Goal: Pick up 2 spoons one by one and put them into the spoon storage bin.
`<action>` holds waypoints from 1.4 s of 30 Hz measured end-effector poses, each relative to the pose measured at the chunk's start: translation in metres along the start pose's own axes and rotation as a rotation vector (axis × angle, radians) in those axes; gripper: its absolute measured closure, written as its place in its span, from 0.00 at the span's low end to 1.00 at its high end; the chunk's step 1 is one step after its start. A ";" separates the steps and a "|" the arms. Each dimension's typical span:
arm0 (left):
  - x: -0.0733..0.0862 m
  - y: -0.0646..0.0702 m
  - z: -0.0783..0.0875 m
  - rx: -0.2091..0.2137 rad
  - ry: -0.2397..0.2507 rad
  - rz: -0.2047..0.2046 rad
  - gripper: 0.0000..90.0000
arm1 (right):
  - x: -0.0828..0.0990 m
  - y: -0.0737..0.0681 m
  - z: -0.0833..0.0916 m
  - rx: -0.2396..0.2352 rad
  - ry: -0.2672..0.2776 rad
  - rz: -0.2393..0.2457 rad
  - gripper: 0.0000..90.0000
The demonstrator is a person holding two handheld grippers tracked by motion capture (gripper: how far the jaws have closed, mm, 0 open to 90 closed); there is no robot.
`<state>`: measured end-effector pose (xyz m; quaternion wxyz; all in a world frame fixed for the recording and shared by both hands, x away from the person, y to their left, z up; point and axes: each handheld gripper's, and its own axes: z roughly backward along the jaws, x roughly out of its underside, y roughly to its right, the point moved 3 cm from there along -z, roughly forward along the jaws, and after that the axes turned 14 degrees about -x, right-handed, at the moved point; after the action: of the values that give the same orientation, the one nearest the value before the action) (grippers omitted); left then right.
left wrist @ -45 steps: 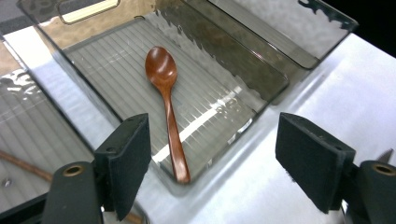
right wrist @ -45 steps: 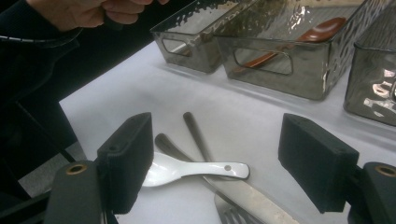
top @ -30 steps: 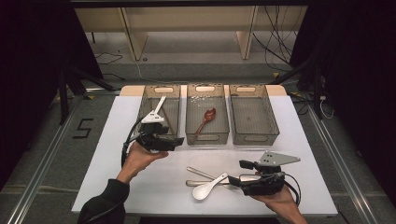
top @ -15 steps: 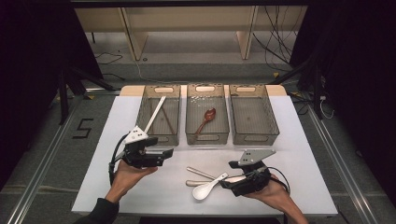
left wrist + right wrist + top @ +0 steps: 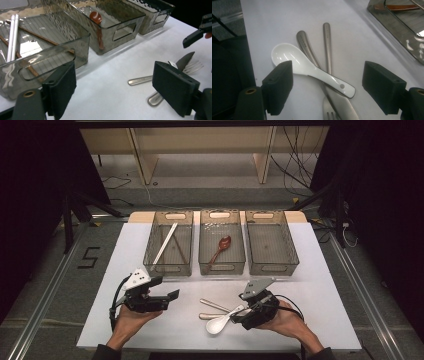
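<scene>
Right gripper [image 5: 240, 312]: jaws spread wide, nothing held, pads clear of the white spoon [image 5: 223, 320], which sits between and just ahead of them. In the right gripper view, spoon [image 5: 312, 70] seen between the two pads, touching neither.

Left gripper [image 5: 167, 296]: jaws wide apart, empty, hovering over bare white table [image 5: 320, 280] left of the spoon, well apart from it. Held in the left hand [image 5: 131, 320]; right hand [image 5: 290, 320] under the right gripper.

White spoon: on the table, near front edge, in front of the middle bin [image 5: 222, 247]. Long axis diagonal; bowl toward front-left, handle toward back-right, under the right gripper. Lying across two metal utensils [image 5: 212, 306]; handles of these point left of the spoon. Fork tines [image 5: 331, 116] cut off at bottom of right gripper view; knife blade [image 5: 185, 60] partly hidden behind jaw in left gripper view.

Behind the spoon, three bins in a row: left bin [image 5: 169, 249] with white chopsticks [image 5: 165, 243]; middle bin with brown spoon [image 5: 220, 247], bowl toward back; right bin [image 5: 270, 248]. Small pale items at back of middle bin: cannot tell what.
</scene>
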<state>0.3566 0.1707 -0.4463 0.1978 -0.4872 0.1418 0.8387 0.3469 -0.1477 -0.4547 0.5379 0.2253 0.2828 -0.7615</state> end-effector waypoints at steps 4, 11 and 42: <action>0.005 -0.002 0.004 0.002 0.001 0.007 0.20 | -0.002 0.001 -0.003 0.004 -0.044 0.029 0.29; 0.011 -0.008 0.008 -0.006 -0.006 0.024 0.20 | -0.006 0.002 -0.015 -0.004 -0.149 0.093 0.31; 0.014 -0.005 0.009 0.003 -0.006 0.017 0.20 | -0.008 0.010 -0.048 -0.046 -0.380 0.223 0.49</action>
<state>0.3456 0.1818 -0.4542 0.1921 -0.4833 0.1467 0.8414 0.3613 -0.1126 -0.4864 0.6675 0.0953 0.1668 -0.7194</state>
